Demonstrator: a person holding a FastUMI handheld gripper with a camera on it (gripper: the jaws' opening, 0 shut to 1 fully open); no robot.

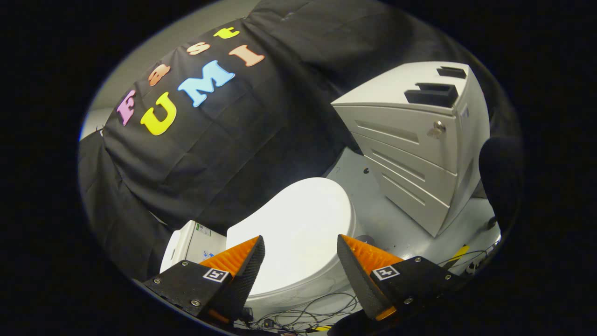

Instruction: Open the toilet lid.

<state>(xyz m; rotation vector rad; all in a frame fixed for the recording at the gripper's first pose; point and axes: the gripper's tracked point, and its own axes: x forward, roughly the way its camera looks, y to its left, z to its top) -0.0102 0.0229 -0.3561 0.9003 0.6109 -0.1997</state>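
Two big shapes fill my view, and I take the largest first: the black cloth wall (261, 140) hangs in folds behind everything, draped down to the floor at the back. Next in size, the pale filing cabinet (419, 140) stands to the right of the toilet, well apart from my fingers, with three drawer fronts facing me, a small round lock (437, 127) near its top corner, and dark slots in its top face. Under it all runs the light grey floor (396, 214), bare between cabinet and toilet.

Now the toilet itself. The toilet lid (303, 224) is down, closed flat on the bowl, white and smooth, and it sits right between my fingers and just ahead of them, seen from above at a tilt. The cistern (191, 242) is beside it on the left, just behind my left finger, with a small label I can't make out.

My gripper (301, 254) is spread wide, fingers well apart, nothing between them but air and the lid beyond. I am not touching the lid as far as I can tell; the tips hover over its near part.

Smallest things last: thin cables (308, 310) lie tangled on the floor below the bowl, near my fingers, and a strip of yellow tape (459, 253) shows by the cabinet's foot.
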